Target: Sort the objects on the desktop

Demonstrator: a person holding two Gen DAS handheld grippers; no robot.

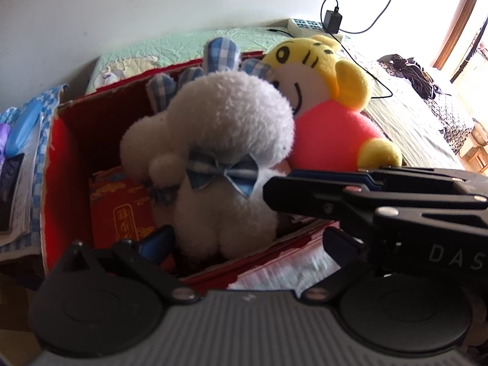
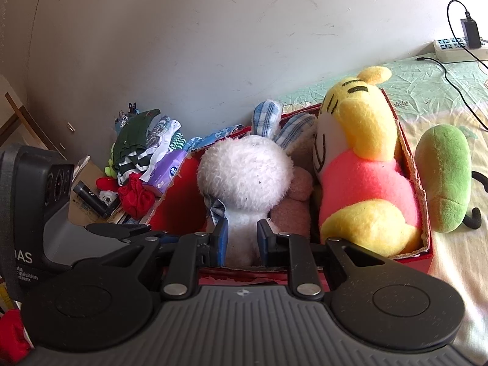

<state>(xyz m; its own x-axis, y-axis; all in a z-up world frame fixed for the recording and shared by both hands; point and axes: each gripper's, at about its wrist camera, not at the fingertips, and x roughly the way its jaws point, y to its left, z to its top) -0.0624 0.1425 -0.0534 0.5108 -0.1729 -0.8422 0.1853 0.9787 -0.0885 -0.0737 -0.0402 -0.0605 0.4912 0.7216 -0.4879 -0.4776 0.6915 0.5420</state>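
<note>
Your right tool (image 2: 242, 241) clamped on the white bunny's (image 2: 244, 177) body inside the red box (image 2: 425, 213), yellow tiger plush (image 2: 366, 183) beside it at the box's right wall, your left tool (image 1: 235, 238) spread open around the bunny, green plush (image 2: 443, 177) on the bed outside.

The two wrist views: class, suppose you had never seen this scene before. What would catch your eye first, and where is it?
First, the white plush rabbit with blue checked ears, standing in the red cardboard box, its lower body between the right gripper fingers. Right beside it in the box leans a yellow tiger doll in a pink shirt. Outside the box, on the pale sheet, lies a green plush toy.
</note>
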